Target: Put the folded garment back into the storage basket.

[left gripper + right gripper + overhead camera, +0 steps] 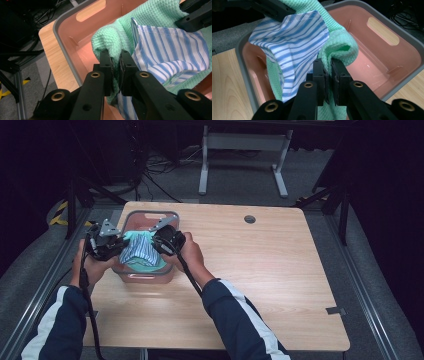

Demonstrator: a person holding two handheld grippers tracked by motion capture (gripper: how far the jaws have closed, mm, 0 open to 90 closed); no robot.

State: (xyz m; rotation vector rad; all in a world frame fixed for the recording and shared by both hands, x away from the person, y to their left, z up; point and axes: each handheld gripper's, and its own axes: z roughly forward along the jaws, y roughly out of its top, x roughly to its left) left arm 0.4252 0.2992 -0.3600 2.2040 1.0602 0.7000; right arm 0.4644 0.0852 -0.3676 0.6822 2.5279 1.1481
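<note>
The table [260, 270] carries a pink bin [131, 219] with a grey rim at about ten o'clock from its centre. Over the bin hangs a green cloth [131, 236] with a striped cloth [141, 251] lying against it, both held up between the two grippers.

In the left gripper view, the left gripper [115, 58] has its jaws pressed together on a fold of the green cloth [110, 37], with the striped cloth [170, 47] at three o'clock of the pinch. In the right gripper view, the right gripper [328, 66] is likewise clamped on a green fold [342, 47]; the striped cloth [292, 42] hangs at ten o'clock of it.

The step looks like lifting the cloths out of the bin [384, 60]. To do it well, both hands should probably rise together and level, keeping the span taut. The striped cloth seems only draped, so tilting could let it slip back in. The hanging edges need to clear the rim before moving sideways.
</note>
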